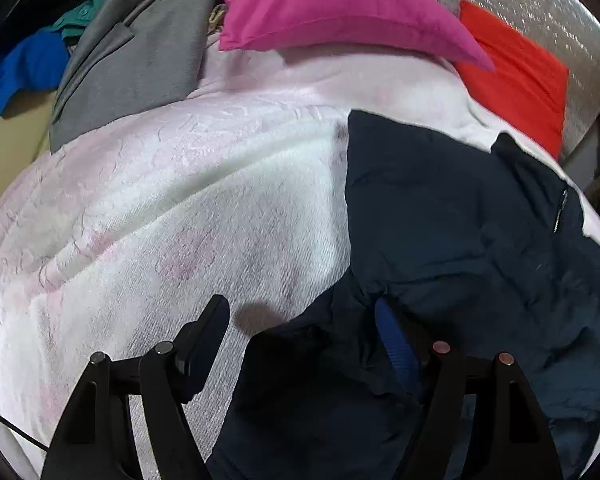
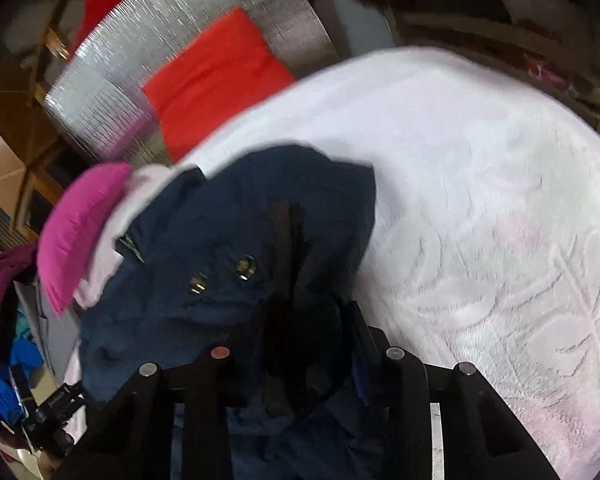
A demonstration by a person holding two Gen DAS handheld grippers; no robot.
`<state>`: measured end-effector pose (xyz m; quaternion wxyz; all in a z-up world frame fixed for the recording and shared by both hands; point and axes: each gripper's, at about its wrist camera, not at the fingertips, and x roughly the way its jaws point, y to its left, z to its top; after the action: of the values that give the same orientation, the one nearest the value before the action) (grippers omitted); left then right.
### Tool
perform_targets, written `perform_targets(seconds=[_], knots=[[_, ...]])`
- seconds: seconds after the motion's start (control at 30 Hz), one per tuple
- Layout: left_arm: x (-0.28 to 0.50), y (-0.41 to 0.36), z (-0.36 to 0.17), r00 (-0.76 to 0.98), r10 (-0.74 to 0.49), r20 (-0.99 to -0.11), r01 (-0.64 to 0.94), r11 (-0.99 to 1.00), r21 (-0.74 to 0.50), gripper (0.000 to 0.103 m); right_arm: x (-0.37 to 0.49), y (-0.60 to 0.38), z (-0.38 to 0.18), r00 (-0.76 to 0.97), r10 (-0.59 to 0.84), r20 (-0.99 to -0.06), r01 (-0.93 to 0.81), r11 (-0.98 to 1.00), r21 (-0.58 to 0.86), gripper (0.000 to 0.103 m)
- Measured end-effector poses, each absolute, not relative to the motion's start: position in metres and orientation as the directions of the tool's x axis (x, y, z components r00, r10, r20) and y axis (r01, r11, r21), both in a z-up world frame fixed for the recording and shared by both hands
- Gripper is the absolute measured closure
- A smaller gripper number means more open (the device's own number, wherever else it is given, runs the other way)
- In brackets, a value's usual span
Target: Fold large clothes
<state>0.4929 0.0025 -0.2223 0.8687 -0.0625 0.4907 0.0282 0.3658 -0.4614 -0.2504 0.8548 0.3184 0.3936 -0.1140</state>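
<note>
Navy jacket (image 1: 460, 220) cloth bunches between the right gripper's (image 2: 300, 340) fingers, clamped on it; the left gripper's (image 1: 304, 320) fingers gape wide, straddling the jacket's edge on the bed (image 1: 160, 200), unclenched.

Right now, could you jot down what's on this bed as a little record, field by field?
surface: white bedspread with faint pink pattern
garment being folded: dark blue jacket, crumpled, lying on the bedspread
left gripper: open, one finger on the bedspread, the other on the jacket's edge
right gripper: closed on a bunch of jacket fabric
pillows: pink pillow and red pillow at the far end
other clothes: grey jacket, blue cloth beside the bed
</note>
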Motion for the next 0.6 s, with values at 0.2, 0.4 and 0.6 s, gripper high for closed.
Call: perform_targets(seconds=[0.2, 0.4, 0.6], knots=[[0.487, 0.003, -0.212, 0.528, 0.002, -0.849, -0.118, 0.991, -0.07, 0.027, 0.357, -0.467, -0.245, 0.659, 0.076, -0.749, 0.455, 0.752, 0.477, 0.06], [0.461, -0.023, -0.174, 0.652, 0.059, -0.756, -0.051, 0.998, 0.034, 0.027, 0.342, -0.464, -0.215, 0.706, -0.035, -0.707, 0.462, 0.78, 0.423, 0.058], [0.429, -0.047, -0.151, 0.722, 0.052, -0.69, 0.02, 0.995, 0.095, 0.026, 0.322, -0.455, -0.185, 0.787, -0.065, -0.614, 0.405, 0.804, 0.434, 0.058]])
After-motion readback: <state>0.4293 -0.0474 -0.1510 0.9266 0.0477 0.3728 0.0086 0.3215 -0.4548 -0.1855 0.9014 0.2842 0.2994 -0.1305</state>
